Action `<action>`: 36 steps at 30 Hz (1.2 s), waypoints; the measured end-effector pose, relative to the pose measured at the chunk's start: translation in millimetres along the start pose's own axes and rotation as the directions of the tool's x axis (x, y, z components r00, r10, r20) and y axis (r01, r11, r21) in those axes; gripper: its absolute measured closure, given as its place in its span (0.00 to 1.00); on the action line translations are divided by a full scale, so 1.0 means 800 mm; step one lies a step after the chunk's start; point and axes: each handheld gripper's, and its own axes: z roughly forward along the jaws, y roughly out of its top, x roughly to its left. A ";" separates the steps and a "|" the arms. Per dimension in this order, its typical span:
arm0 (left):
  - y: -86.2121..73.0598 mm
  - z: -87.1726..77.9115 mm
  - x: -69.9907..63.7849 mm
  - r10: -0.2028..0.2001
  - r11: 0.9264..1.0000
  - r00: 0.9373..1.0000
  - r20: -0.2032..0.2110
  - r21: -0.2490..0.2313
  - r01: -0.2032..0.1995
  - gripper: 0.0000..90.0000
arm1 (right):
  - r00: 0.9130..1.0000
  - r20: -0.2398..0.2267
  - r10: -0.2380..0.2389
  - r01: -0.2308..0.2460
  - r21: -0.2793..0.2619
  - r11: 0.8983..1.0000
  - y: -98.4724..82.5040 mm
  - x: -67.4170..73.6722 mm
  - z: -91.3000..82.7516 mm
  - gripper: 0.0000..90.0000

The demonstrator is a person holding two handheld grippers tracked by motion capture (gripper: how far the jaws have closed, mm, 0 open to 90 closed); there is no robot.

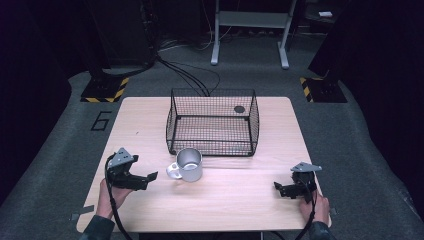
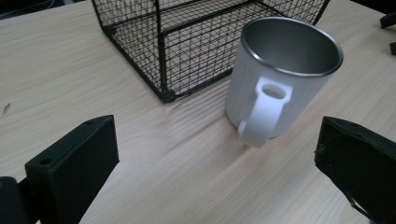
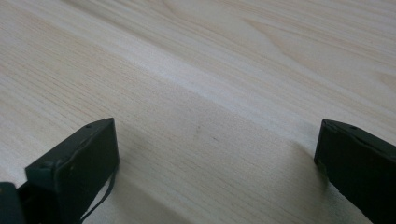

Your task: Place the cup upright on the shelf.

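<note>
Mug (image 1: 189, 164), metal with a pale handle, upright on the bench (image 1: 235, 200) at lower centre of the high view, just in front of the wire basket (image 1: 212, 122), near its front left corner; handle turned to the left of the frame. Left gripper (image 1: 148, 179) low at the lower left, jaws spread wide, pointed toward the mug and near it, not touching. Same mug (image 2: 280, 79) in the left gripper view at upper right centre, beyond the gap between the two black jaws, handle facing the camera, open mouth showing a bare inside. Basket (image 2: 196, 42) behind it at the top of that frame, one corner down on the wood beside the mug. Right gripper (image 1: 281, 189) at the lower right of the high view, well apart from mug and basket, jaws likewise spread, holding nothing. Bare wood grain (image 3: 210, 93) between those jaws in the right gripper view. Dark round spot (image 1: 239, 109) inside the basket, toward its far right corner.
</note>
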 end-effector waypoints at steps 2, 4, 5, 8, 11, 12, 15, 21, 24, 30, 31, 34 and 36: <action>0.006 0.003 -0.005 0.013 1.000 1.000 0.011 -0.002 -0.013 0.00 | 1.000 0.000 0.000 0.000 0.000 1.000 0.000 0.000 0.000 0.00; 0.012 0.006 -0.010 0.022 1.000 0.999 0.024 -0.005 -0.022 0.00 | 1.000 0.000 0.000 0.000 0.000 1.000 0.000 0.000 0.000 0.00; 0.015 0.008 -0.012 0.032 0.999 0.999 0.029 -0.015 -0.032 0.00 | 1.000 0.000 0.000 0.000 0.000 1.000 0.000 0.000 0.000 0.00; 0.025 0.015 -0.021 0.052 0.999 0.997 0.055 -0.011 -0.051 0.00 | 1.000 0.000 0.000 0.000 0.000 1.000 0.000 0.000 0.000 0.00; 0.032 0.023 -0.026 0.067 0.998 0.995 0.071 0.000 -0.067 0.00 | 1.000 0.000 0.000 0.000 0.000 1.000 0.000 0.000 0.000 0.00; 0.034 0.026 -0.028 0.065 0.998 0.995 0.079 0.000 -0.065 0.00 | 1.000 0.000 0.000 0.000 0.000 1.000 0.000 0.000 0.000 0.00; 0.040 0.035 -0.033 0.085 0.996 0.992 0.097 0.016 -0.087 0.00 | 1.000 0.000 0.000 0.000 0.000 1.000 0.000 0.000 0.000 0.00; 0.049 0.054 -0.044 0.107 0.993 0.986 0.129 0.033 -0.112 0.00 | 1.000 0.000 0.000 0.000 0.000 1.000 0.000 0.000 0.000 0.00; 0.053 0.062 -0.047 0.110 0.993 0.985 0.136 0.037 -0.116 0.00 | 1.000 0.000 0.000 0.000 0.000 1.000 0.000 0.000 0.000 0.00; 0.062 0.081 -0.053 0.124 0.989 0.981 0.152 0.061 -0.134 0.00 | 1.000 0.000 0.000 0.000 0.000 1.000 0.000 0.000 0.000 0.00; 0.063 0.085 -0.053 0.125 0.989 0.982 0.144 0.061 -0.135 0.00 | 1.000 0.000 0.000 0.000 0.000 1.000 0.000 0.000 0.000 0.00; 0.066 0.094 -0.054 0.122 0.988 0.980 0.157 0.078 -0.135 0.00 | 1.000 0.000 0.000 0.000 0.000 1.000 0.000 0.000 0.000 0.00; 0.067 0.100 -0.055 0.123 0.988 0.980 0.154 0.078 -0.136 0.00 | 1.000 0.000 0.000 0.000 0.000 1.000 0.000 0.000 0.000 0.00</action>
